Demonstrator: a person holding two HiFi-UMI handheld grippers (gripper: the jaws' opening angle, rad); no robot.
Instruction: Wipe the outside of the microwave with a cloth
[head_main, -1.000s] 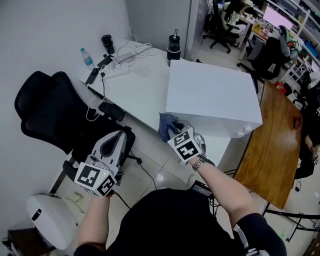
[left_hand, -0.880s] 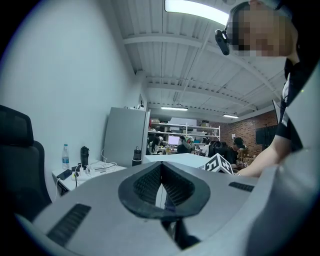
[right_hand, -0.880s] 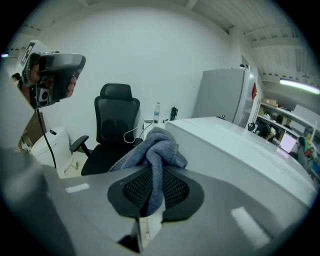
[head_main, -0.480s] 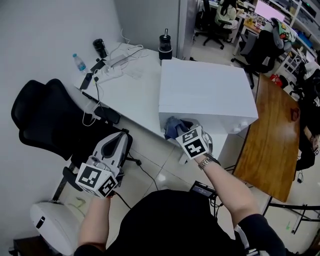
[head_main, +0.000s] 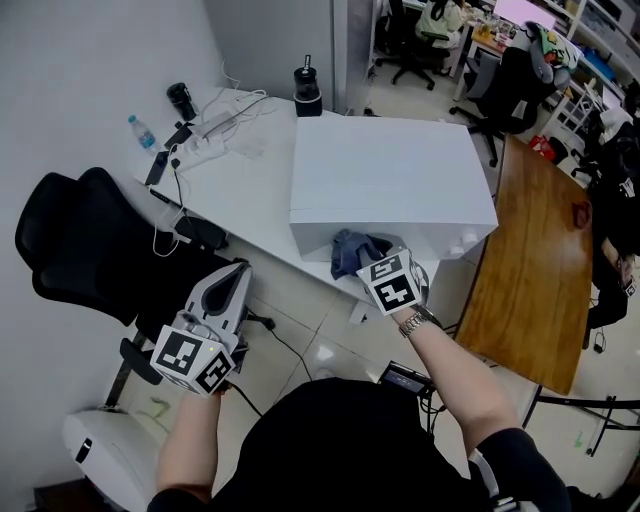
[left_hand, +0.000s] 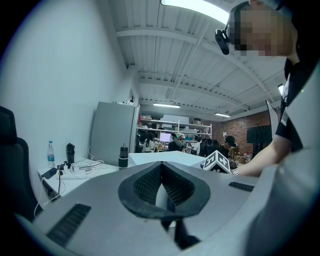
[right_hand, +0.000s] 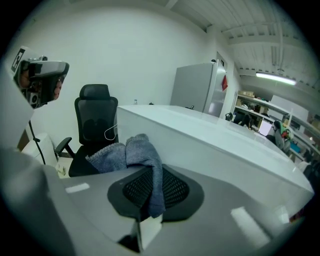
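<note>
The microwave (head_main: 385, 180) is a plain white box on the white desk (head_main: 235, 185); it also fills the right gripper view (right_hand: 210, 145). A blue-grey cloth (head_main: 352, 250) is bunched against its near side wall. My right gripper (head_main: 372, 262) is shut on the cloth (right_hand: 127, 152), which hangs down between the dark pads (right_hand: 172, 187). My left gripper (head_main: 232, 275) hovers over the floor, left of the microwave, beside the black chair. Its jaws (left_hand: 161, 172) are shut with nothing between them.
A black office chair (head_main: 80, 235) stands at the left. On the desk's far end lie cables, a water bottle (head_main: 141, 132), a black tumbler (head_main: 182, 101) and a black bottle (head_main: 306, 83). A wooden table (head_main: 530, 270) is at the right, a white seat (head_main: 100, 450) at the lower left.
The right gripper has slid to the right along the microwave's near side, from its left corner toward the middle, with the cloth in it. The left gripper has shifted only a little.
</note>
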